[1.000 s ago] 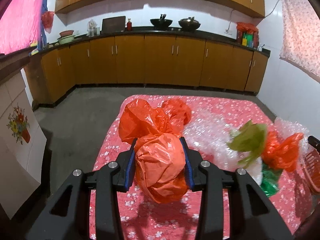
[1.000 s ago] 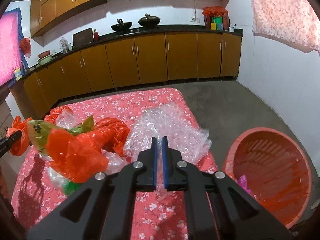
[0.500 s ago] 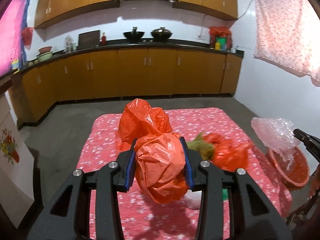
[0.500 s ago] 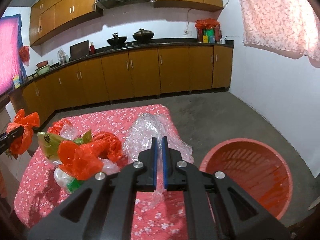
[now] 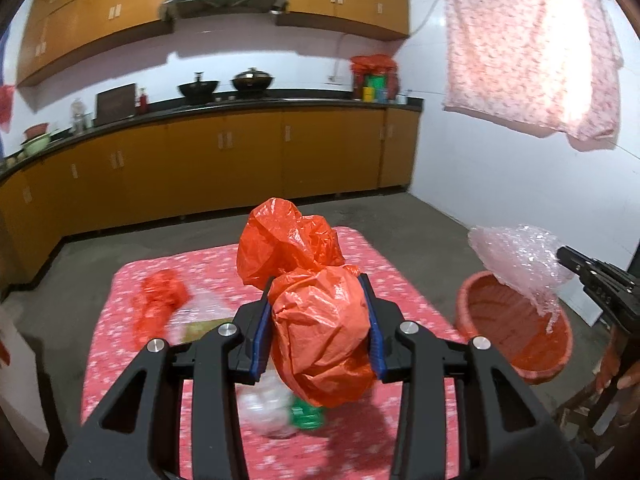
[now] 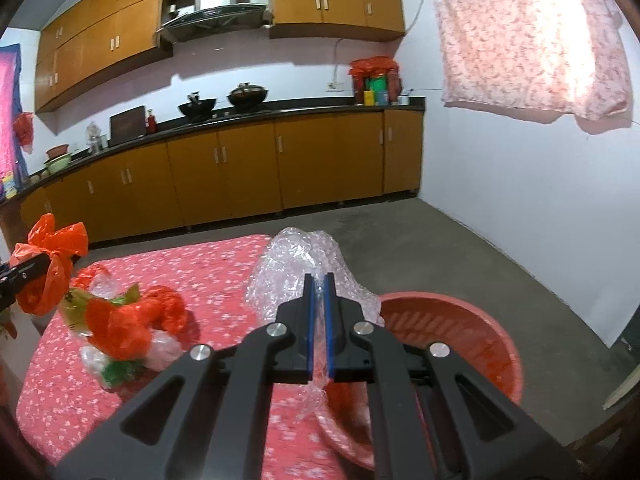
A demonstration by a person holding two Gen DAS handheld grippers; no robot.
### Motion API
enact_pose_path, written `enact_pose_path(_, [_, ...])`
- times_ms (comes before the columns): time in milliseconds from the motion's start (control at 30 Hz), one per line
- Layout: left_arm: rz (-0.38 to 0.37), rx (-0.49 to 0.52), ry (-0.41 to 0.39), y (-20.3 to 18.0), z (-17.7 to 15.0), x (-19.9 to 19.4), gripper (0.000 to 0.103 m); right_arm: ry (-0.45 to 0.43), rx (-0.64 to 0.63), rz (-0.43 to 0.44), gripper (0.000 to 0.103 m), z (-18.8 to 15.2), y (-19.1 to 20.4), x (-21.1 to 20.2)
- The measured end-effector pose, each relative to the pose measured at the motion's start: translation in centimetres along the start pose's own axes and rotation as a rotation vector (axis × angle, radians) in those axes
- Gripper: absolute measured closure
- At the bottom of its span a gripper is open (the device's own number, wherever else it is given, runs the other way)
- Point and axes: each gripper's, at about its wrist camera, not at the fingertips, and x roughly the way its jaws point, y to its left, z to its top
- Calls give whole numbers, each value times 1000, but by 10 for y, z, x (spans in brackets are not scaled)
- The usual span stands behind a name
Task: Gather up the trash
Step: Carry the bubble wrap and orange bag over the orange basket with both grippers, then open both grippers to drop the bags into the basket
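My left gripper (image 5: 318,300) is shut on a crumpled orange plastic bag (image 5: 320,320) and holds it above the red flowered table (image 5: 120,320). My right gripper (image 6: 319,280) is shut on a clear bubble wrap sheet (image 6: 296,268), lifted off the table and beside the orange basket (image 6: 480,344). In the left wrist view the bubble wrap (image 5: 520,260) hangs over the basket (image 5: 516,336). More trash lies on the table: an orange bag (image 6: 124,320), green wrappers and clear plastic.
The basket stands off the table's right edge. Kitchen cabinets (image 6: 240,168) run along the far wall across a grey floor. A white wall (image 6: 520,184) is on the right. A wooden chair edge (image 5: 592,400) shows at lower right.
Both grippers have risen and swung right. The bubble wrap has been lifted off the table and now hangs by the basket. The left gripper keeps the orange bag.
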Motion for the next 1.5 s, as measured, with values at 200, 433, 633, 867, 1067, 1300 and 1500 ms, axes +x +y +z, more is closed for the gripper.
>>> enact_pose_path(200, [-100,25,14,-42,2,16,64,8,30,-60,97,-10,-38,-6])
enact_pose_path(433, [-219,69,24,-99,-1,36,64,15,45,-116,97,-18,-70,-6])
enact_pose_path(633, [-297,104,48,-140,-8,57,64,20,49,-147,97,-27,-91,-5])
enact_pose_path(867, [-364,134,76,-173,-16,81,64,22,43,-154,97,-34,-102,1])
enact_pose_path(1067, [-394,165,102,-193,-23,99,64,26,51,-147,97,-40,-112,10])
enact_pose_path(1300, [-420,187,139,-214,-30,119,64,35,71,-144,97,-43,-116,21])
enact_pose_path(1500, [-448,208,162,-232,-36,129,63,56,113,-135,93,-51,-127,30])
